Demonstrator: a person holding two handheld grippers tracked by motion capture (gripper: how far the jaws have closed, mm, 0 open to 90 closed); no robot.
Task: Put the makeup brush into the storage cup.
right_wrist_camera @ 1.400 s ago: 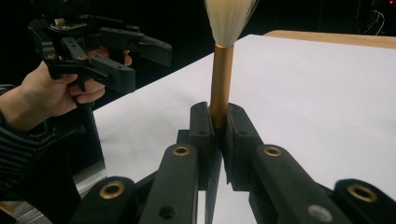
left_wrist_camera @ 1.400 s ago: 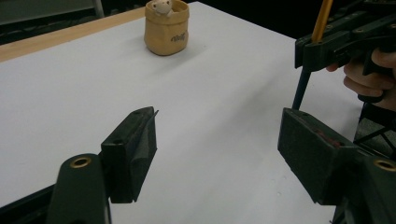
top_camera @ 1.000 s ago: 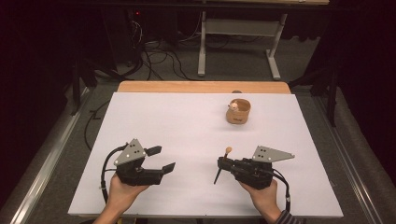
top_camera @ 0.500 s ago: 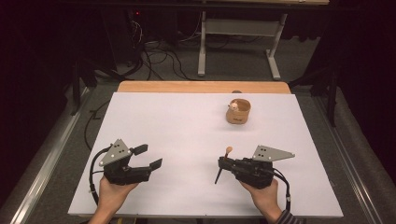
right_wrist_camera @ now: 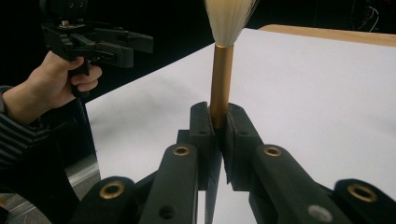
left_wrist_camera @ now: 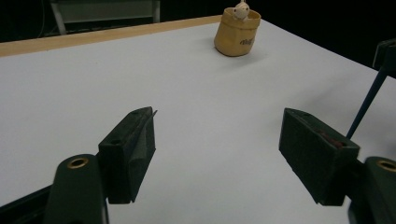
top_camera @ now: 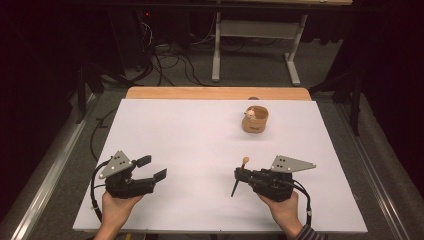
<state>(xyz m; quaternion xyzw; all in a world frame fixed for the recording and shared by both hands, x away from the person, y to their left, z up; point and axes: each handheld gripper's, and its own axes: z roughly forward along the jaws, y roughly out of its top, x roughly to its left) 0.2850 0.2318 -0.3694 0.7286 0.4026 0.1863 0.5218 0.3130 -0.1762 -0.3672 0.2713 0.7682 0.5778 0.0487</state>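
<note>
Brush: gold ferrule, pale bristles, dark handle.

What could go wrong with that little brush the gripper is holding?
1. The right gripper pinches the brush only at its thin gold collar, so it might twist or slip between the pads.
2. The brush's dark handle points down near the white table; lowering the hand could knock it loose.
3. The small tan cup with something pale inside looks light, and a bump from the brush might tip it over.
</note>
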